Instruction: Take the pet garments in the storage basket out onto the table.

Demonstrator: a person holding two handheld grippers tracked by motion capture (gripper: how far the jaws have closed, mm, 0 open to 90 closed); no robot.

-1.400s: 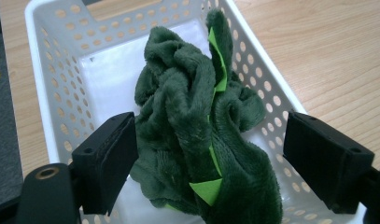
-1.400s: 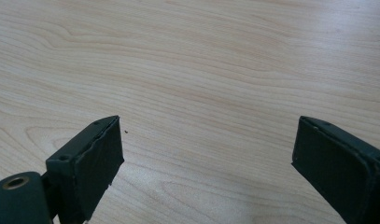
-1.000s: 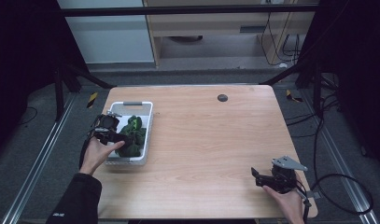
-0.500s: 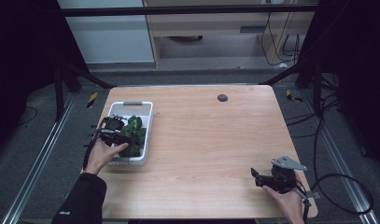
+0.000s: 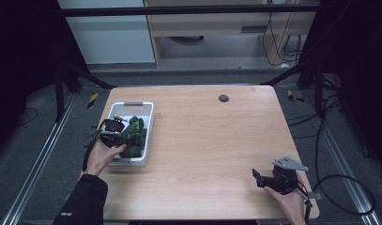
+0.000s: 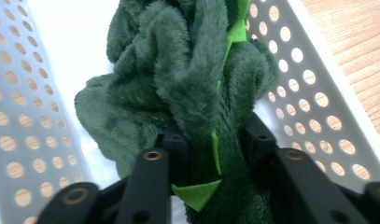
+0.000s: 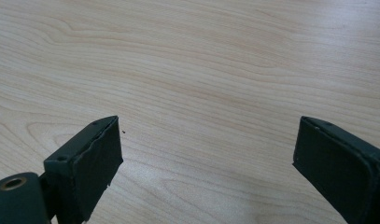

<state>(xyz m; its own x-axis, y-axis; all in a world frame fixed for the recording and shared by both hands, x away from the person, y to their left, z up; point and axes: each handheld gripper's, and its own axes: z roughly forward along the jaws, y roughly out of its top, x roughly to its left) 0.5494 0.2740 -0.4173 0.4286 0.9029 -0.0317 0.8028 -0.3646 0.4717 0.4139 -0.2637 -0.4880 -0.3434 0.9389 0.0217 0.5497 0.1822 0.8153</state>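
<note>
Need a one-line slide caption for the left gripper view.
Left gripper shut on a dark green plush cloth inside a white perforated basket.

A crumpled dark-green plush cloth (image 6: 192, 84) (bright green trim) lies bunched in the white perforated basket (image 5: 147, 123).

Black sleeve (image 5: 83, 199) (white cuff lettering), black jaws

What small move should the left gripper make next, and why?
Probably lift straight up: the left gripper is shut on the dark green plush cloth, which lies inside the white perforated plastic basket, so raising it should clear the walls.
</note>
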